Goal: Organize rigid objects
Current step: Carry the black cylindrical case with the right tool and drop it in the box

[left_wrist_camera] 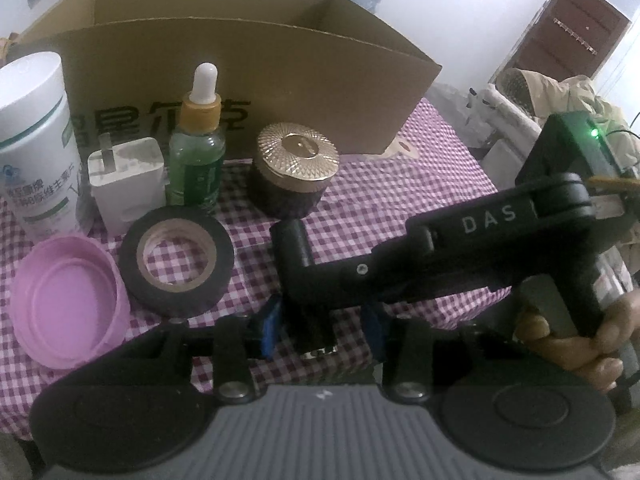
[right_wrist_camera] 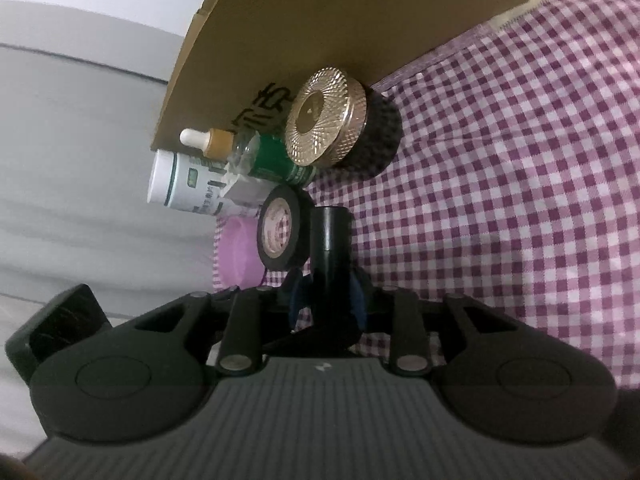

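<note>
On the checked tablecloth stand a white canister [left_wrist_camera: 34, 136], a white charger plug [left_wrist_camera: 126, 182], a green dropper bottle [left_wrist_camera: 198, 148], a dark jar with a gold lid [left_wrist_camera: 294, 172], a black tape roll [left_wrist_camera: 176, 260] and a pink lid [left_wrist_camera: 66, 304], all in front of a cardboard box [left_wrist_camera: 224, 64]. My left gripper [left_wrist_camera: 318, 332] is shut on a small black block low in front of the tape. My right gripper [left_wrist_camera: 294, 252] comes in from the right, turned on its side, its black fingers closed together. In the right wrist view my right gripper [right_wrist_camera: 332, 240] points at the tape roll [right_wrist_camera: 280, 232] and the gold-lidded jar [right_wrist_camera: 326, 116].
The cardboard box [right_wrist_camera: 320, 28] stands open-topped behind the row of objects. The checked cloth [left_wrist_camera: 420, 168] runs on to the right of the jar. Clothing and a dark door [left_wrist_camera: 576, 36] lie beyond the table's right edge.
</note>
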`<action>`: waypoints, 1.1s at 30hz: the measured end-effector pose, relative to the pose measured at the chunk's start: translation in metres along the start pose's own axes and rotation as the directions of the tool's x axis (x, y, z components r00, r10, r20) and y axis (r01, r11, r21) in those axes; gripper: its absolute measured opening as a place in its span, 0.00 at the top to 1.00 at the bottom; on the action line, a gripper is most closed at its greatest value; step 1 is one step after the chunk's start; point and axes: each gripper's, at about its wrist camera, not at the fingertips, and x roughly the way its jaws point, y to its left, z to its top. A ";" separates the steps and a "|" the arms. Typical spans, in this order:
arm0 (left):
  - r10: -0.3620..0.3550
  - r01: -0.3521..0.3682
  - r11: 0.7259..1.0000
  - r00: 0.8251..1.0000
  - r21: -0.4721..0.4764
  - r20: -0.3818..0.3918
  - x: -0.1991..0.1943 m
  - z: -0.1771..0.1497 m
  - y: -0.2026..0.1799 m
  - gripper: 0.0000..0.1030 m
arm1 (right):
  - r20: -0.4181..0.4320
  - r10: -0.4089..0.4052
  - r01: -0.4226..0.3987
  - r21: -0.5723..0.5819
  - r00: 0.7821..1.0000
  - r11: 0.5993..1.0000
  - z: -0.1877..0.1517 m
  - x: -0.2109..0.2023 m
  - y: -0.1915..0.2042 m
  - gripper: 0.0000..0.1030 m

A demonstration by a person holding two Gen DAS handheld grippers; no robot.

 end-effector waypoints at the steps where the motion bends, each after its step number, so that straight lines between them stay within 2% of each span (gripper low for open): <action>1: -0.005 0.005 1.000 1.000 -0.004 0.000 0.000 0.000 0.000 0.63 | 0.006 0.012 -0.012 0.010 1.000 1.000 0.000 0.001 -0.002 0.75; 5: -0.028 0.028 0.999 0.999 -0.023 -0.016 -0.001 -0.001 0.000 0.76 | 0.026 0.016 -0.017 0.016 1.000 1.000 -0.004 0.000 -0.001 0.76; 12: -0.025 0.025 1.000 0.999 0.000 0.027 -0.024 -0.004 -0.014 0.77 | 0.056 -0.005 0.006 -0.026 0.998 1.000 -0.015 -0.006 0.020 0.78; 19: 0.010 -0.015 0.999 0.991 0.040 0.133 -0.080 0.024 -0.024 0.77 | 0.095 0.022 -0.007 -0.153 0.995 0.988 -0.006 -0.027 0.082 0.78; 24: 0.050 -0.061 0.997 0.976 0.048 0.211 -0.121 0.071 -0.016 0.77 | 0.118 0.079 -0.043 -0.280 0.990 0.959 0.027 -0.031 0.142 0.78; 27: 0.078 -0.089 0.995 0.970 0.036 0.228 -0.131 0.101 -0.007 0.77 | 0.110 0.101 -0.060 -0.324 0.989 0.944 0.057 -0.025 0.169 0.78; 30: 0.103 -0.106 0.994 0.973 0.004 0.207 -0.126 0.133 0.012 0.77 | 0.086 0.097 -0.063 -0.328 0.992 0.942 0.092 -0.007 0.186 0.79; 33: 0.123 -0.119 0.992 0.981 -0.034 0.151 -0.108 0.160 0.031 0.77 | 0.043 0.071 -0.056 -0.296 0.997 0.954 0.130 0.017 0.191 0.79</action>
